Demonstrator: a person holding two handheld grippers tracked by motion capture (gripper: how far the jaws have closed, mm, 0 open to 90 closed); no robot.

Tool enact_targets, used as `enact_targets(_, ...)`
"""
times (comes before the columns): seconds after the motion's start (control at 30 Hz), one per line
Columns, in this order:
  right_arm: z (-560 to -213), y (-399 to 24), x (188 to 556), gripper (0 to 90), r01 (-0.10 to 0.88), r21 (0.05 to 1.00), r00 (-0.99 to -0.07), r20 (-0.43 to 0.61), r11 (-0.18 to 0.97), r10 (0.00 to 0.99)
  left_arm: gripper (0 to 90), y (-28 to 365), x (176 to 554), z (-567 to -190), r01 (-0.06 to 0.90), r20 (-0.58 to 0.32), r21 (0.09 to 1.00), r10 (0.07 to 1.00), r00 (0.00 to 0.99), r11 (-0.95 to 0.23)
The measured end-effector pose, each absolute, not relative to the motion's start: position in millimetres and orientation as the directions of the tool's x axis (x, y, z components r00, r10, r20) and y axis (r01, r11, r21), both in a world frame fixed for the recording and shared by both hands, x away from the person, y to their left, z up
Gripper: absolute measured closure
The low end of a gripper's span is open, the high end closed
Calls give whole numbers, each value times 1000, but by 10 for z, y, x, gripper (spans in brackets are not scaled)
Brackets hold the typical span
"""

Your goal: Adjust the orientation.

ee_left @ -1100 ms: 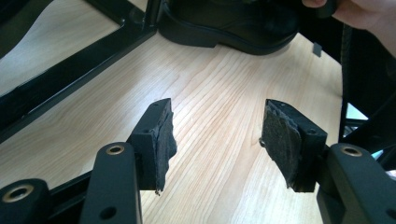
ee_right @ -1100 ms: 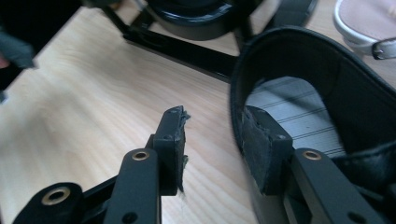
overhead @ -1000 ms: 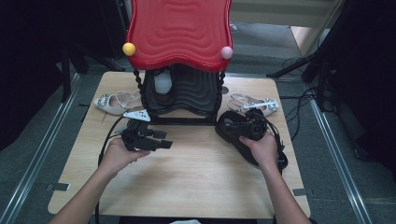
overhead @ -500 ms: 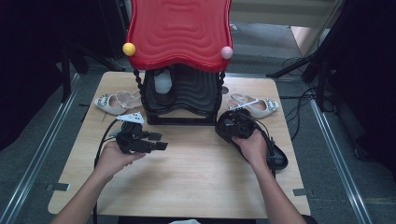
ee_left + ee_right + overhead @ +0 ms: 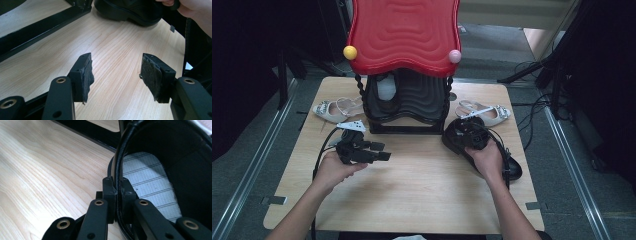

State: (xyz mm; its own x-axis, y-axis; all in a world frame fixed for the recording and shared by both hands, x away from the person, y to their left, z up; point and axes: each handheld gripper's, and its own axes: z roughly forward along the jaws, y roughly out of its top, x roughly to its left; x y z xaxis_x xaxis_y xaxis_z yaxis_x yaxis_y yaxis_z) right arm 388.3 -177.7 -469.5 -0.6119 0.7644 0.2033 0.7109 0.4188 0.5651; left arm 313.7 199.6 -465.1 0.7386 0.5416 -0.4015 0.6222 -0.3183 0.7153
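A black leather shoe (image 5: 460, 134) stands on the wooden table (image 5: 422, 185) just right of the rack's foot. My right gripper (image 5: 117, 182) is shut on the shoe's (image 5: 120, 157) collar, one pad inside and one outside; its jaws have just been closing on that rim. The grey striped insole (image 5: 150, 180) shows to their right. In the high view the right gripper (image 5: 472, 139) sits under the right hand at the shoe. My left gripper (image 5: 381, 151) is held low over the table left of centre. In its own view the left gripper (image 5: 116, 72) is open with nothing between the pads, and the shoe (image 5: 130, 10) lies ahead.
A shoe rack with a red wavy top (image 5: 404, 35) and black frame (image 5: 407, 102) stands at the back centre. White sandals lie to its left (image 5: 334, 109) and right (image 5: 484, 111). A dark object (image 5: 513, 171) lies by the right wrist. Bare wood spreads across the near half.
The right hand has edged up and left toward the rack, bringing its gripper onto the shoe. The left gripper has drifted slightly left.
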Motion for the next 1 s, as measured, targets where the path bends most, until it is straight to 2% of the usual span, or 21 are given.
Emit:
enact_targets(0.23, -4527, -1760, 3778, 874, 680, 588, -641, 187, 438, 744, 430, 1994, 3160, -4661, 626, -405, 713, 544, 735, -316)
enact_targets(0.37, -4429, -1688, 3703, 874, 660, 606, -672, 213, 444, 709, 430, 1990, 3174, -4663, 631, -412, 710, 542, 732, -312)
enact_targets(0.63, -4290, -1372, 3498, 874, 612, 616, -733, 208, 496, 647, 428, 2000, 3193, -4663, 632, -412, 707, 542, 732, -317)
enact_targets(1.0, -4331, -848, 3293, 872, 572, 602, -796, 245, 557, 553, 427, 2018, 3216, -4663, 641, -420, 704, 548, 723, -307)
